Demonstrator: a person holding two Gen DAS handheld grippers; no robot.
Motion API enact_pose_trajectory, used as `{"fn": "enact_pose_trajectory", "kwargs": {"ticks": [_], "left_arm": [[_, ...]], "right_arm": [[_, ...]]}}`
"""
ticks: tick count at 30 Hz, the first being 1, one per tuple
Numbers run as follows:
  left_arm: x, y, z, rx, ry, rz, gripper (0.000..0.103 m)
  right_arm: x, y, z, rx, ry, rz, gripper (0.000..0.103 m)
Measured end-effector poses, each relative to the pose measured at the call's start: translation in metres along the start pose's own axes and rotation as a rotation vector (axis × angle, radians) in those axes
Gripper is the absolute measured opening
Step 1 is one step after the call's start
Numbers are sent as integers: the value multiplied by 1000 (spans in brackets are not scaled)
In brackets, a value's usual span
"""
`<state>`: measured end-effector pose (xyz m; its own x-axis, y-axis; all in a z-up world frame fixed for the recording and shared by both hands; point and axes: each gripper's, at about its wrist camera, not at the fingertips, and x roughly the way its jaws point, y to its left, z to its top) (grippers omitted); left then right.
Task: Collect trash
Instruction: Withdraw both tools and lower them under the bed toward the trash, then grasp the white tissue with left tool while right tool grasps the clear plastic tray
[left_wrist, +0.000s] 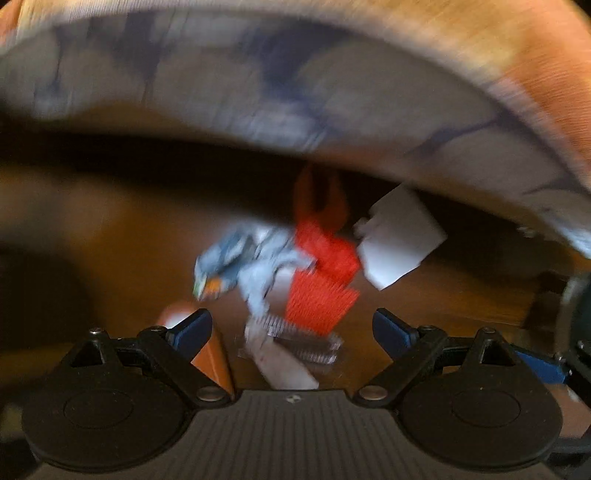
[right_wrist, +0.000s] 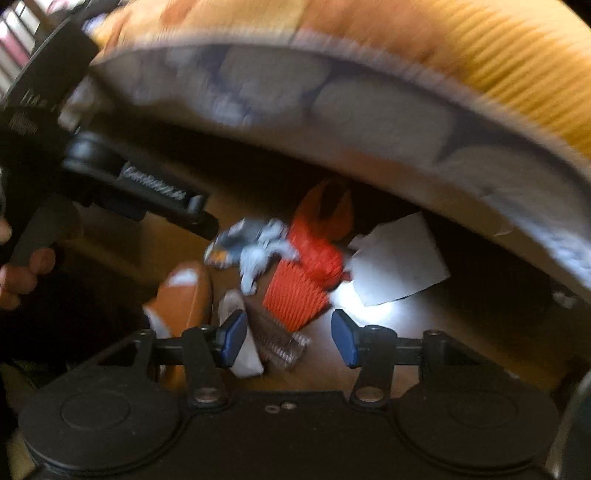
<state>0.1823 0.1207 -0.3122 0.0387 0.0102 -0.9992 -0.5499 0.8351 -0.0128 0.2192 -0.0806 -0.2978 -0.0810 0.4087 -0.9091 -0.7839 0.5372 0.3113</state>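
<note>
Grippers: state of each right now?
Left gripper: open, holding nothing, above the trash pile.
Right gripper: open, holding nothing.

Trash pile on brown floor, all blurred. Landmark: red ribbed piece (left_wrist: 321, 277), flared like a fan, lying flat mid-pile. Crumpled blue-grey wrapper (left_wrist: 243, 266) touching its left side. White paper sheet (left_wrist: 399, 236) flat, just right of it. Clear ridged plastic (left_wrist: 306, 343) at its near edge, beside a pale scrap (left_wrist: 280, 362).
</note>
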Motion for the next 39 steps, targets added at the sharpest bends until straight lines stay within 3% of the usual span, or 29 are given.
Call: {"fn": "enact_pose_trajectory", "kwargs": {"ticks": [3, 8, 12, 21, 26, 28, 29, 31, 32, 34, 39], "left_arm": [[38, 9, -7, -100, 95, 20, 95], [101, 18, -18, -186, 232, 72, 94], [139, 15, -22, -170, 306, 120, 94], [208, 13, -34, -188, 435, 125, 92], [230, 15, -39, -214, 487, 125, 83], [237, 16, -41, -219, 502, 114, 73], [240, 16, -43, -220, 511, 111, 71], [245, 15, -46, -225, 523, 103, 64], [246, 14, -47, -228, 526, 100, 63], [248, 13, -48, -230, 529, 92, 49], [252, 11, -50, -221, 533, 75, 31]], "right_arm": [[36, 1, -5, -52, 67, 9, 49], [85, -6, -15, -77, 135, 1, 48], [118, -11, -19, -87, 169, 12, 48], [175, -24, -21, -2, 214, 60, 47], [198, -25, -29, 8, 260, 53, 44], [203, -28, -30, 39, 258, 62, 42], [205, -28, -30, 52, 257, 63, 37], [212, -29, -30, 70, 269, 58, 14], [215, -29, -30, 84, 278, 49, 11], [218, -31, -31, 116, 285, 52, 10], [214, -31, -30, 138, 297, 29, 8]]}}
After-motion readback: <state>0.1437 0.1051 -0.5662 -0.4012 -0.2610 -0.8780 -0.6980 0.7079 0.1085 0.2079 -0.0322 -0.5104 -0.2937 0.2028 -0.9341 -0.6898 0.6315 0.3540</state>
